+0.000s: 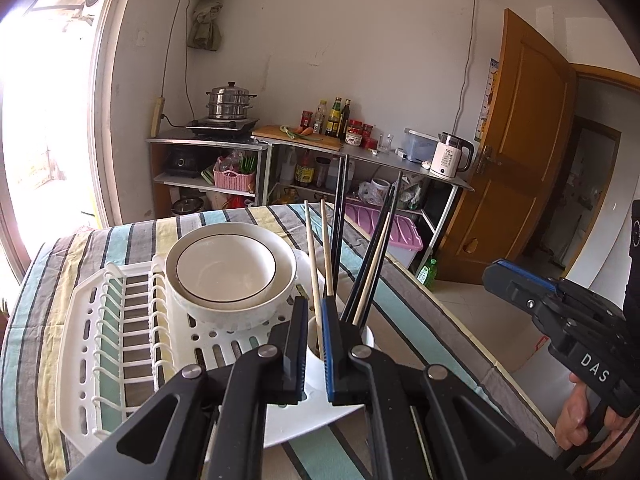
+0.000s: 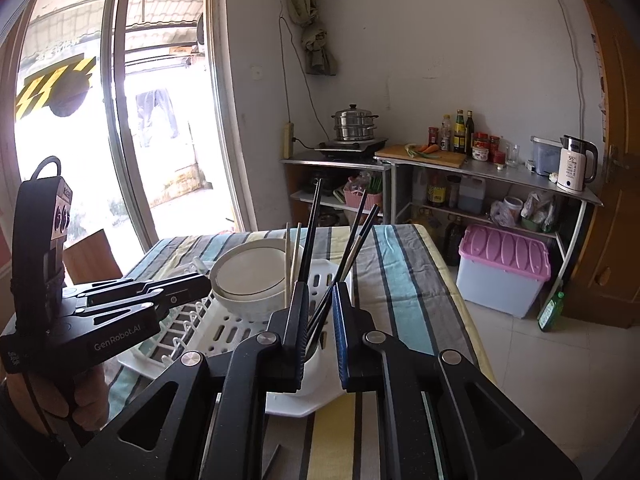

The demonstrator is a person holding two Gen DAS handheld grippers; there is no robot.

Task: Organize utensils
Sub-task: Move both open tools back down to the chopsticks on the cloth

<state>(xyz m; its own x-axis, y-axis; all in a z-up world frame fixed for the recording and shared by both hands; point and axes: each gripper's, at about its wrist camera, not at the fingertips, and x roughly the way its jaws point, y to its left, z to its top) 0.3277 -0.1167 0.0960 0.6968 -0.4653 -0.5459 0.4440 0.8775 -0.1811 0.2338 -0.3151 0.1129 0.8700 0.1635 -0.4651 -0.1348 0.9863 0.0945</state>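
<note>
**Hand-Held Gripper Status: Chopsticks in Holder**

1. Left hand-held gripper (image 1: 315,350). I hold it above the near corner of the white dish rack (image 1: 80,344). The jaws are spread, with a clear gap between the pads. The gap frames the white utensil holder (image 1: 370,336) and one pale wooden chopstick (image 1: 314,276). I cannot tell whether the pads touch that chopstick. Nothing is pinched.

2. Right hand-held gripper (image 2: 320,340). I hold it on the opposite side of the same holder (image 2: 320,360). The jaws are spread, slightly wider than the left pair. The dark chopsticks (image 2: 310,240) rise through the gap close to the left pad; whether they touch it cannot be determined. Nothing is gripped.

3. Task items. All chopsticks stand tilted in the utensil holder, which sits at the corner of the dish rack. Two are pale wood; the rest are dark, some with light lower sections (image 1: 374,276).

4. Surroundings. Stacked white bowls (image 1: 228,268) rest in the rack just behind the holder. The rack sits on the desk, which is covered by a striped cloth (image 1: 400,304).
</note>
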